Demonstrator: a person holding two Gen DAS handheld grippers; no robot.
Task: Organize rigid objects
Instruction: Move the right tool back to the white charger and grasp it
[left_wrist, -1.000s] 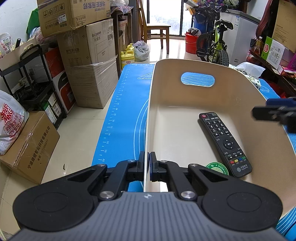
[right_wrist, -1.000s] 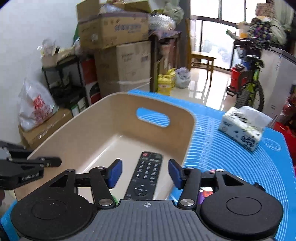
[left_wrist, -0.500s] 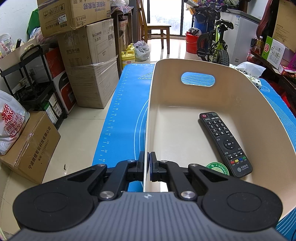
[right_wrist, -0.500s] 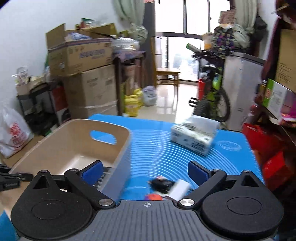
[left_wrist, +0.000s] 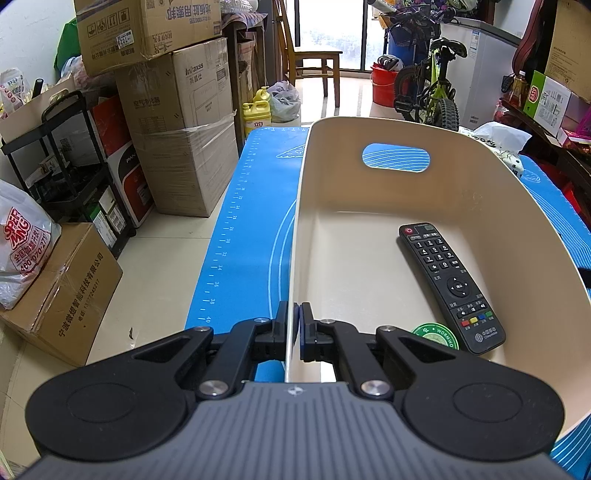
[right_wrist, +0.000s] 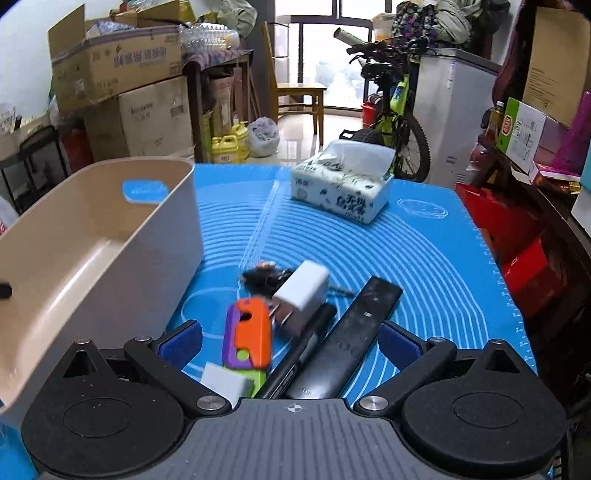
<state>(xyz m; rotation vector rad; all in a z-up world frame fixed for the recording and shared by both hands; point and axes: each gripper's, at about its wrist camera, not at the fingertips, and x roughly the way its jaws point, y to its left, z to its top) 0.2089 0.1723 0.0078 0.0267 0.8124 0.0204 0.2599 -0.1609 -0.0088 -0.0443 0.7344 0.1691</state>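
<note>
My left gripper (left_wrist: 294, 332) is shut on the near side wall of the beige bin (left_wrist: 461, 192). Inside the bin lie a black remote (left_wrist: 448, 286) and a round green disc (left_wrist: 436, 334). My right gripper (right_wrist: 290, 341) hovers over a pile on the blue mat (right_wrist: 424, 258), to the right of the bin (right_wrist: 110, 221). Its jaws are opening, and the pads touch nothing. Under them lie an orange and purple toy (right_wrist: 251, 332), a white charger (right_wrist: 303, 295), a black pen (right_wrist: 303, 354), a second black remote (right_wrist: 351, 332) and a white block (right_wrist: 225, 380).
A tissue pack (right_wrist: 340, 188) sits at the far end of the mat. A small dark cluster (right_wrist: 262, 277) lies just beyond the charger. Stacked cartons (left_wrist: 177, 122) stand on the floor to the left, and a bicycle (right_wrist: 399, 110) and red boxes (right_wrist: 517, 251) crowd the right.
The right gripper swung right, from above the bin to over the pile on the mat, and its jaws widened. The left gripper kept still on the bin wall.
</note>
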